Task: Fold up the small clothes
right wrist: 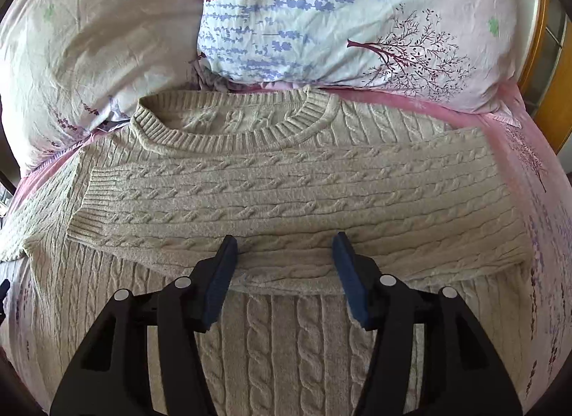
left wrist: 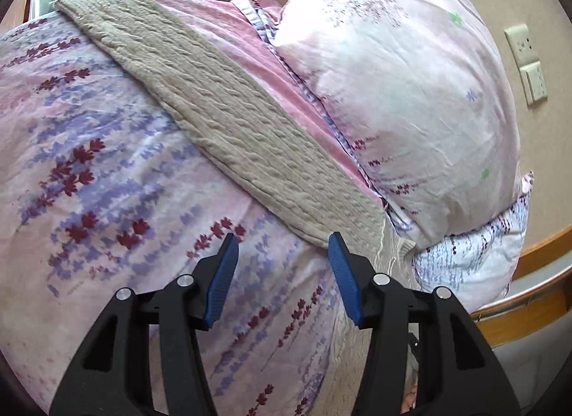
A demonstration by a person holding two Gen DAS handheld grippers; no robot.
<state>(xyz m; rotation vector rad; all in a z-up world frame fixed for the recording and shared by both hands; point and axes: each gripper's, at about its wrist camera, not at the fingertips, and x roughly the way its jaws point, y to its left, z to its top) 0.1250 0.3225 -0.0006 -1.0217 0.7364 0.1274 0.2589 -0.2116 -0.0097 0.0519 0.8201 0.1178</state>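
The left hand-held gripper (left wrist: 283, 255) hangs over the floral duvet (left wrist: 107, 173) of the bed with its blue pads spread wide and nothing between them; from its view the beige cable-knit sweater (left wrist: 228, 119) runs as a long band from about ten o'clock down to four o'clock, its nearest edge just beyond the right pad, while a pale printed pillow (left wrist: 393, 87) fills the two o'clock side and wall sockets (left wrist: 527, 62) show at the far right. The right hand-held gripper (right wrist: 285, 255) is likewise fully open and empty, poised just above the sweater (right wrist: 286, 337), which lies flat on the bed — collar (right wrist: 232, 130) toward twelve o'clock, close against two pillows, a pinkish one (right wrist: 89, 58) at ten o'clock and a lavender-printed one (right wrist: 357, 23) at one o'clock. One sleeve (right wrist: 286, 201) is already laid across the chest, its ribbed cuff (right wrist: 93, 201) ending at nine o'clock and its lower edge crossing right at the pad tips. At the eight o'clock edge of this view a further stretch of knit trails off the body; it looks like the other sleeve lying outward, unfolded, though the fisheye makes that hard to confirm. By my reading the fold is in its early part: garment spread, one sleeve in — the second sleeve, and then doubling the body up toward the collar, appear to be what is left. Neither tool touches cloth firmly enough to tell whether a grasp is being set up.
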